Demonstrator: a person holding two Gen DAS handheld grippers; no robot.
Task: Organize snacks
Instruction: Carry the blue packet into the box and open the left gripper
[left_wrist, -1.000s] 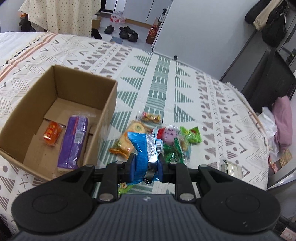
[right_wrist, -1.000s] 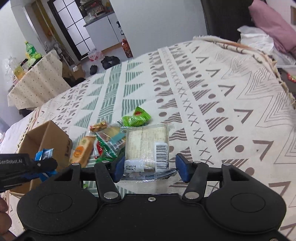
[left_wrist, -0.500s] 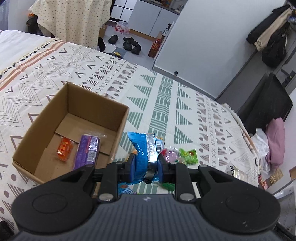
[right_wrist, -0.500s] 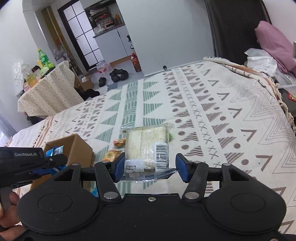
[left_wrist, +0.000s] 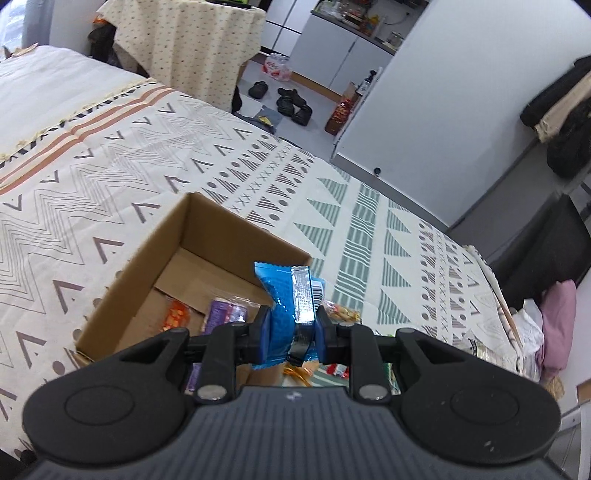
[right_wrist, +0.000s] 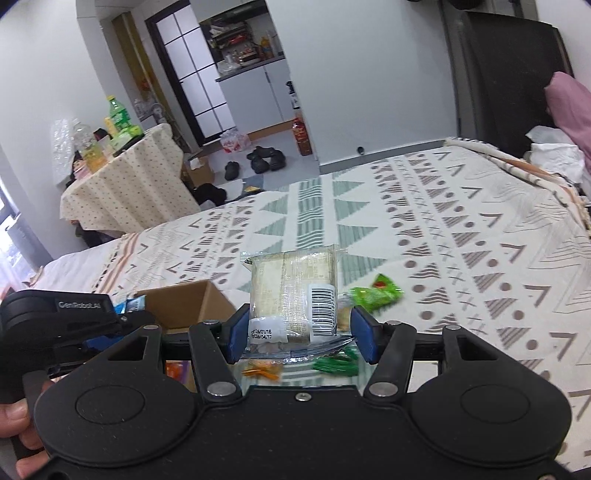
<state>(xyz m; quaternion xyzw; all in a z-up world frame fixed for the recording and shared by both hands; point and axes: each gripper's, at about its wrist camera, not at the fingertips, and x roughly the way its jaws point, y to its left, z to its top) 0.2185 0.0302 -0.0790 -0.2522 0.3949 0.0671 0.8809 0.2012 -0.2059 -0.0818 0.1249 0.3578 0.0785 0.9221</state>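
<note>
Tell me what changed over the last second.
Both grippers rose off the snack pile and swung toward the box, each carrying its pack. The left gripper stays shut on the blue pack, the right gripper on the beige pack. Box contents unchanged.

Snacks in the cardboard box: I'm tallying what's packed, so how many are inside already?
2 visible: an orange packet and a purple packet beside it on the cardboard box floor. The left gripper may hide others.

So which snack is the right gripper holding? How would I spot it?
Find the patterned bedspread, then the right gripper above it. Between its blue pads sits the clear-wrapped beige cracker pack, the only snack with a white barcode label; the loose green packet beside it is smaller.
</note>
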